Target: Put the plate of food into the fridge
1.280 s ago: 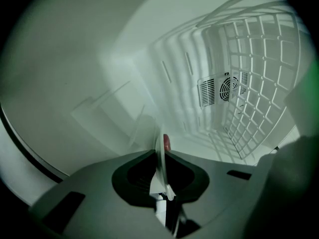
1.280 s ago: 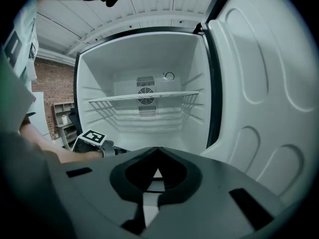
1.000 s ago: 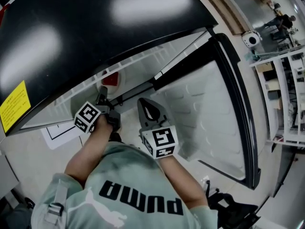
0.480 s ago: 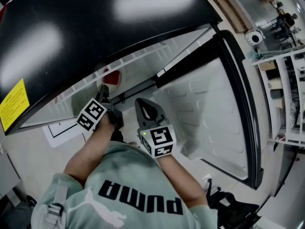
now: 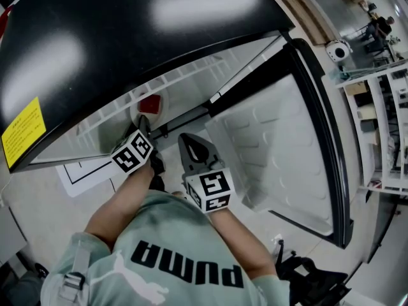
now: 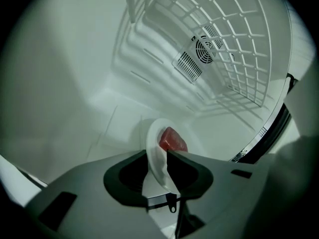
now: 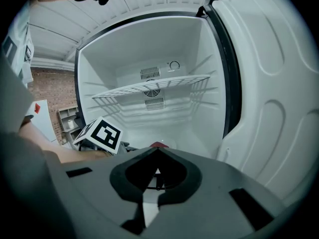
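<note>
Floor paper (image 5: 81, 172), shelving (image 5: 379, 129) (far right).

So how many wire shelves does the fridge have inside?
1: a white wire shelf spans the fridge at mid-height, above the plate. The right claw hides the bottom, so another could be there.

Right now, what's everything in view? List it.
fridge: one, black outside, white inside, open
door: one, white lining, swung open at right
wire shelf: one, white, mid-fridge
vent grilles: two, white, back wall
plate: one, white, inside the fridge
food: one piece, red, on the plate
sticker: one, yellow, fridge exterior, left
paper: one, white, floor
left gripper: fingers shut on the plate's rim
right gripper: fingers together, empty
</note>
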